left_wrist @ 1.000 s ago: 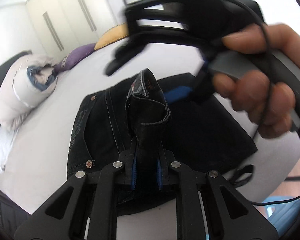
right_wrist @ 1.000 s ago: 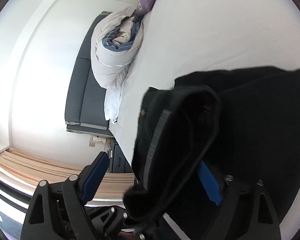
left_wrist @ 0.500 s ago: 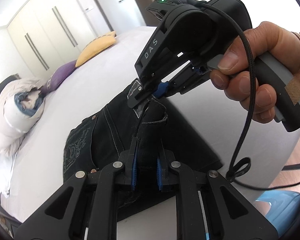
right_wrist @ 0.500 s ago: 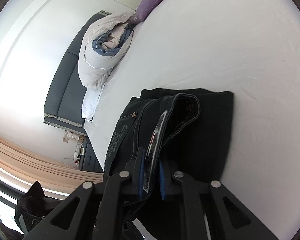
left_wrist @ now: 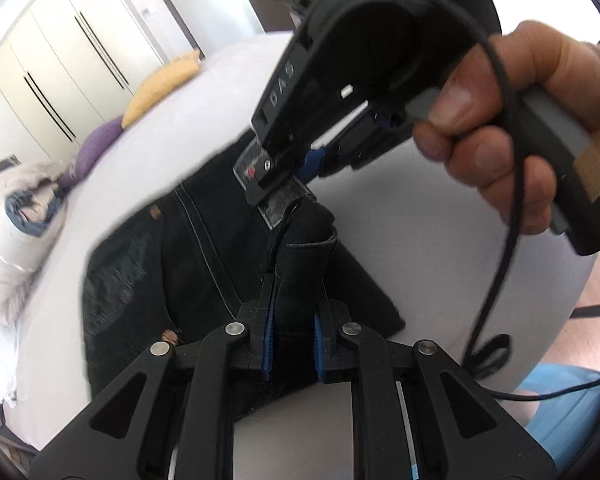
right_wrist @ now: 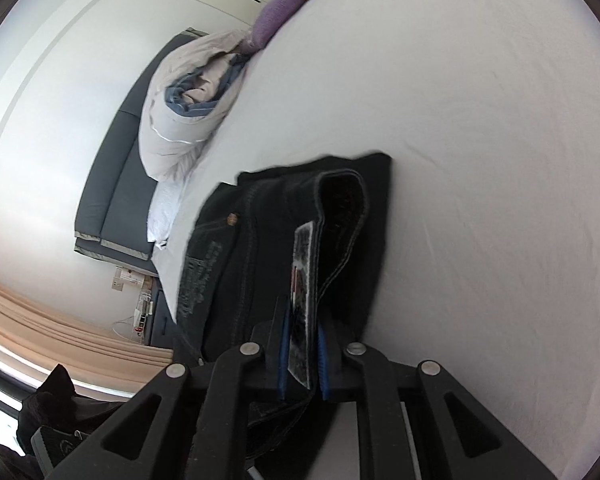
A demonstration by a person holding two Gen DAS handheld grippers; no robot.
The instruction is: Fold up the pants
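Observation:
Black jeans (left_wrist: 204, 264) lie partly folded on a white bed (left_wrist: 112, 176). My left gripper (left_wrist: 294, 344) is shut on the raised waistband. My right gripper (left_wrist: 284, 188) is shut on the same waistband a little further along, at the leather label (left_wrist: 278, 210), held by a hand (left_wrist: 500, 128). In the right wrist view my right gripper (right_wrist: 303, 360) clamps the label (right_wrist: 304, 276) and waistband of the jeans (right_wrist: 236, 264), lifted above the bed (right_wrist: 480, 160).
A rolled white and blue duvet (right_wrist: 188, 112) lies at the head of the bed, with a purple pillow (right_wrist: 276, 16) and a yellow pillow (left_wrist: 160, 88) beyond it. A dark headboard (right_wrist: 112, 184) and white wardrobes (left_wrist: 60, 80) stand behind. A black cable (left_wrist: 500, 280) hangs from the right gripper.
My right gripper, open a second ago, came to the waistband and shut on it by the label. Both grippers now hold the waistband, raised slightly higher.

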